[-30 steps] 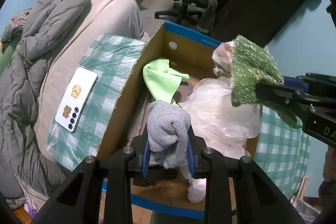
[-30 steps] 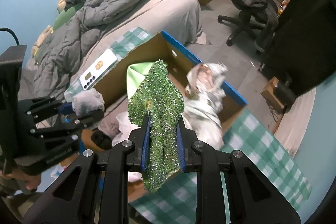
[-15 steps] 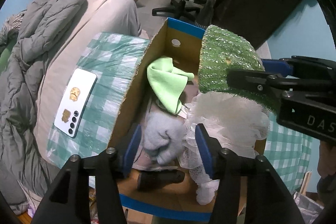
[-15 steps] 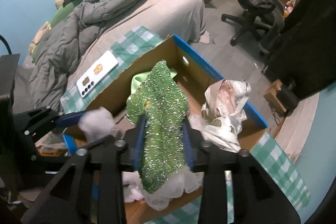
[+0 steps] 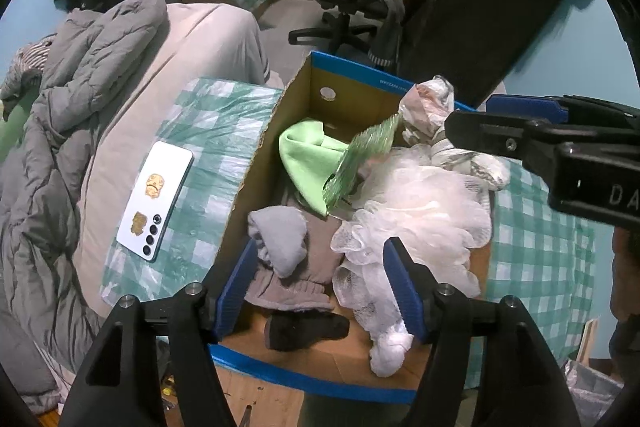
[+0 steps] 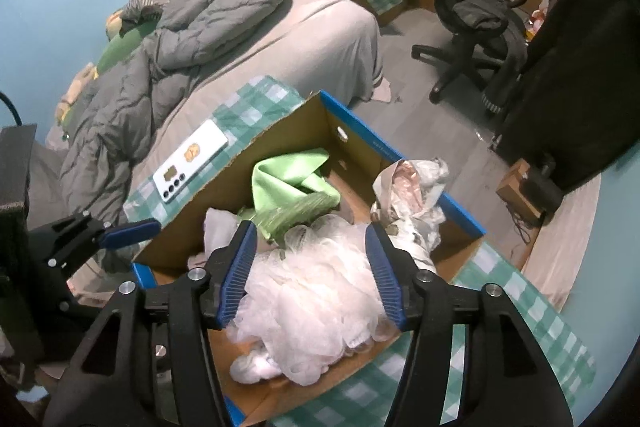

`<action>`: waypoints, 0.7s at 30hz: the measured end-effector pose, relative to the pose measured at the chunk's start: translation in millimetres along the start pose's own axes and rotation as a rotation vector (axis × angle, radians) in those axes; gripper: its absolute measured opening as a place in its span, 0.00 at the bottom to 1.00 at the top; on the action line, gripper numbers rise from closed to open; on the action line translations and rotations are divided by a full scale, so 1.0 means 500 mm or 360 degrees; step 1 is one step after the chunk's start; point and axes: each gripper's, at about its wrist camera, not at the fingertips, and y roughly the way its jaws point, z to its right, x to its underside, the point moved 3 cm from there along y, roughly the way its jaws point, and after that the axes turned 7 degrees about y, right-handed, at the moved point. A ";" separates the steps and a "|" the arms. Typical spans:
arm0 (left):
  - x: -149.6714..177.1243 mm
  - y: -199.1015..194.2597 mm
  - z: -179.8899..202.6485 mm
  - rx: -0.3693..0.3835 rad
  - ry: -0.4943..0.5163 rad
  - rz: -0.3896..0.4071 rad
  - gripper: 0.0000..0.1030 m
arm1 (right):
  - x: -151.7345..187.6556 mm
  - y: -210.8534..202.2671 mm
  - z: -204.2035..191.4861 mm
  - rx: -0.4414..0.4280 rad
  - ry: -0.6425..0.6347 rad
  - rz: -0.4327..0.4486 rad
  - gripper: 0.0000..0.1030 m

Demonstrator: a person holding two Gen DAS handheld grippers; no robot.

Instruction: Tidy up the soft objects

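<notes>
An open cardboard box (image 5: 256,163) (image 6: 280,131) with blue edges holds soft things. A grey sock (image 5: 282,237) lies at its near left. A sparkly green cloth (image 5: 360,159) (image 6: 296,213) lies in the box, blurred, against a light green cloth (image 5: 304,157) (image 6: 280,179). A white mesh sponge (image 5: 420,215) (image 6: 316,291) and a crumpled plastic bag (image 5: 428,103) (image 6: 412,187) fill the right side. My left gripper (image 5: 320,283) is open and empty above the sock. My right gripper (image 6: 312,267) is open and empty above the sponge; it also shows at the right of the left wrist view (image 5: 560,147).
A white phone (image 5: 156,199) (image 6: 192,159) lies on a green checked cloth (image 5: 208,131) left of the box. A bed with a grey duvet (image 5: 60,131) is at the left. An office chair (image 5: 352,3) and dark furniture (image 5: 480,7) stand behind the box.
My left gripper opened and the grey sock dropped into the box. My right gripper opened and the sparkly green cloth fell into the box.
</notes>
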 end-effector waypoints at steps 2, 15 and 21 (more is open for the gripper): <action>0.003 -0.015 0.005 0.0002 -0.0010 0.0016 0.66 | 0.001 -0.013 0.003 -0.0008 0.0017 0.0016 0.56; 0.003 -0.119 0.044 -0.0012 0.0011 0.0152 0.78 | 0.034 -0.119 0.030 0.0021 0.0111 0.0123 0.62; 0.002 -0.148 0.071 -0.0013 0.0065 0.0184 0.81 | 0.059 -0.186 0.052 0.0088 0.0206 0.0206 0.70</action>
